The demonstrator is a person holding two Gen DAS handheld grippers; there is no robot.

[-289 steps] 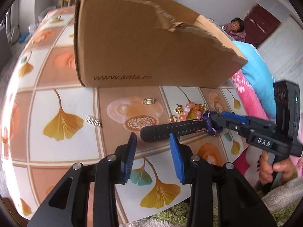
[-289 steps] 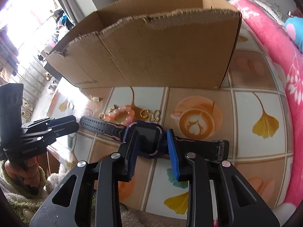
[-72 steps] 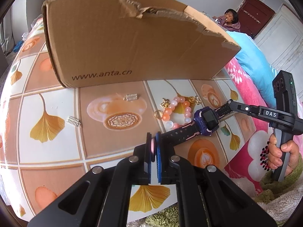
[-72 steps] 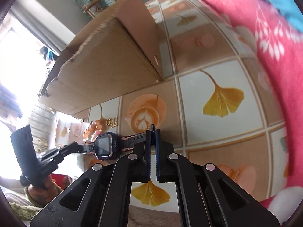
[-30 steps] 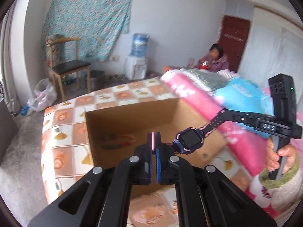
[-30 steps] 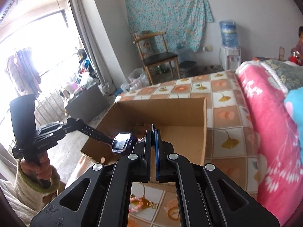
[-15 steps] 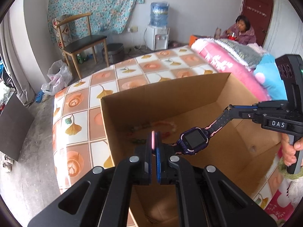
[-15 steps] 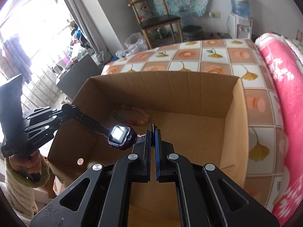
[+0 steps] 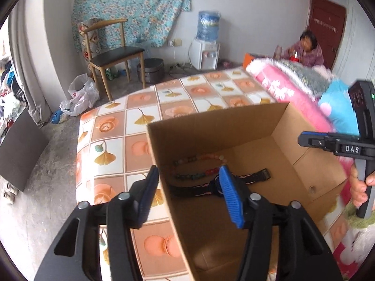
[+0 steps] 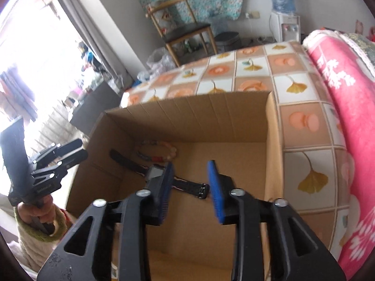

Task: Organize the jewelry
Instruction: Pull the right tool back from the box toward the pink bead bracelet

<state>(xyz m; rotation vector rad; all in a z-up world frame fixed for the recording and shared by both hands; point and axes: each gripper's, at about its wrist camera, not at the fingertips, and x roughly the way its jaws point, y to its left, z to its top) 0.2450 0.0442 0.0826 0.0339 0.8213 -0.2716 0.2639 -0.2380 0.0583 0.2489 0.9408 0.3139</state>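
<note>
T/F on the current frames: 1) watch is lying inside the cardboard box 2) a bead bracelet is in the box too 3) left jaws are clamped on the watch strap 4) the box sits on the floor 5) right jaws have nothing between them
1) The watch lies on the floor of the cardboard box. True.
2) A bead bracelet lies in the box beside the watch. True.
3) The left gripper is clamped on the strap. False: its jaws are opening, nothing is between them, and the watch lies free below.
4) The box sits on the floor. False: it stands on the tile-patterned tablecloth.
5) The right gripper holds nothing. True: its jaws are opening with an empty gap.
</note>
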